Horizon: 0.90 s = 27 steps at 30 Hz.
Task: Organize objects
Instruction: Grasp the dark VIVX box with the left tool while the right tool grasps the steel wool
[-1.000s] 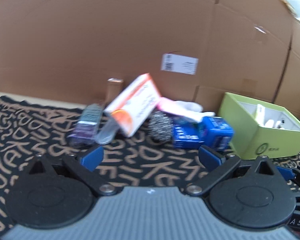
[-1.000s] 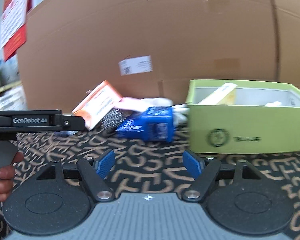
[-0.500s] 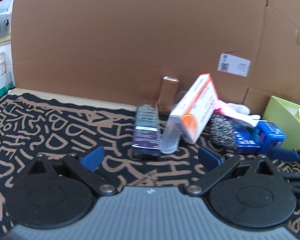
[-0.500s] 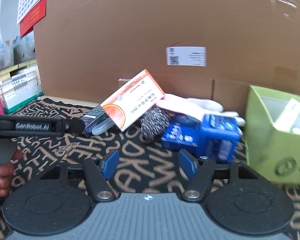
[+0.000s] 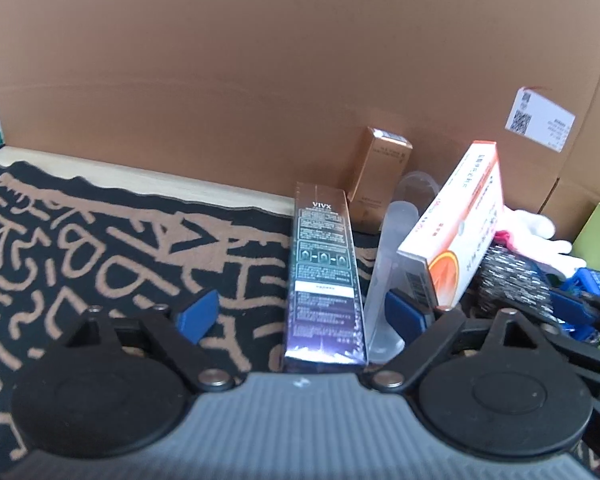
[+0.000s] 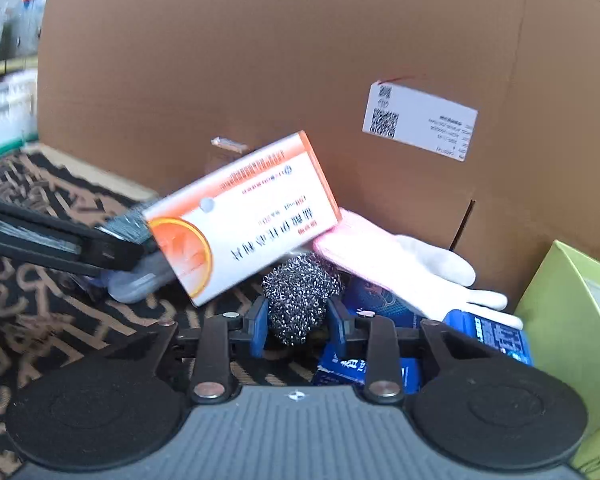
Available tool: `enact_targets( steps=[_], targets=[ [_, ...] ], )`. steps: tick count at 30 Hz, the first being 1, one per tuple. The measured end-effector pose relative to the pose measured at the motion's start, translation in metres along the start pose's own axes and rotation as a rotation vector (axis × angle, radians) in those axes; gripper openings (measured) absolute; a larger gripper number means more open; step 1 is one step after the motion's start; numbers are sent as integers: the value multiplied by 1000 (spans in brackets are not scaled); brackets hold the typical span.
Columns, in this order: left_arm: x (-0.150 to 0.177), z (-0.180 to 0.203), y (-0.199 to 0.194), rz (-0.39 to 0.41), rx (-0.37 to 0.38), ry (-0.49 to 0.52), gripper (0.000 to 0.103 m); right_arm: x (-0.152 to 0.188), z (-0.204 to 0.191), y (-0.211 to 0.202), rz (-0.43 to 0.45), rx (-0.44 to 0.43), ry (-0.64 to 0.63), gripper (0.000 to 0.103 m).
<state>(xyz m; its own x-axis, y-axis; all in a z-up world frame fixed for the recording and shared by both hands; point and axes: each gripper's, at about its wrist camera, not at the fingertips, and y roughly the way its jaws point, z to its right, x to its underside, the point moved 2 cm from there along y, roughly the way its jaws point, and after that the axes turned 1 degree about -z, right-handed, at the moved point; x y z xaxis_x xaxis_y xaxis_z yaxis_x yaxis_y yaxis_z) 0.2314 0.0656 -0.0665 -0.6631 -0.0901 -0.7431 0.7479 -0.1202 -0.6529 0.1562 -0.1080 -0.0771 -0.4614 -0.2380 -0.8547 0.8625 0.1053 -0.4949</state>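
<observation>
My left gripper (image 5: 302,314) is open, its blue fingers on either side of a dark purple VIVX carton (image 5: 325,276) lying on the patterned cloth. A clear plastic tube (image 5: 390,280) lies right of the carton, and an orange-and-white medicine box (image 5: 458,232) leans over it. My right gripper (image 6: 298,326) is shut on a steel wool scrubber (image 6: 298,300), its pads pressed against both sides. The medicine box (image 6: 244,216) leans just above the scrubber. A pink-and-white glove (image 6: 400,264) lies over blue packets (image 6: 488,338).
A large cardboard wall (image 5: 300,80) stands behind everything. A brown carton (image 5: 380,180) stands upright against it. A green open box (image 6: 572,352) sits at the right. The left gripper's black arm (image 6: 60,240) reaches in from the left in the right wrist view.
Both grippers moved forward to the pile. The right gripper closed on the steel wool scrubber. The left gripper came to straddle the purple carton.
</observation>
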Motion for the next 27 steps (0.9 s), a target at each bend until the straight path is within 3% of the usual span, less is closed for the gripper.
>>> enact_targets(
  steps=[2,4,6,11,17,18,21,24,27],
  targets=[
    [-1,2,2,9,-1,10,82,1,0,-13,9,-19,11,32],
    [-2,1,1,7,36,4,55,5,-1,-30,22,-40,13,32],
    [-1,1,-2,-2,55,8,40,11,-3,-48,27,-71,21,32],
    [19,5,-25,-6,47,54,40,32,-5,-90,16,-160,71,32],
    [67,13,-85,-63,93,97,40,58,6,-132,-18,-210,131,32],
    [73,16,-94,-74,100,101,41,63,9,-138,-28,-217,143,32],
    [80,22,-102,-69,74,113,67,75,14,-143,-71,-208,151,35],
    [74,26,-94,-61,13,127,68,81,14,-139,-95,-200,179,52],
    [68,27,-82,-64,-12,132,65,80,13,-143,-65,-179,175,52]
  ],
)
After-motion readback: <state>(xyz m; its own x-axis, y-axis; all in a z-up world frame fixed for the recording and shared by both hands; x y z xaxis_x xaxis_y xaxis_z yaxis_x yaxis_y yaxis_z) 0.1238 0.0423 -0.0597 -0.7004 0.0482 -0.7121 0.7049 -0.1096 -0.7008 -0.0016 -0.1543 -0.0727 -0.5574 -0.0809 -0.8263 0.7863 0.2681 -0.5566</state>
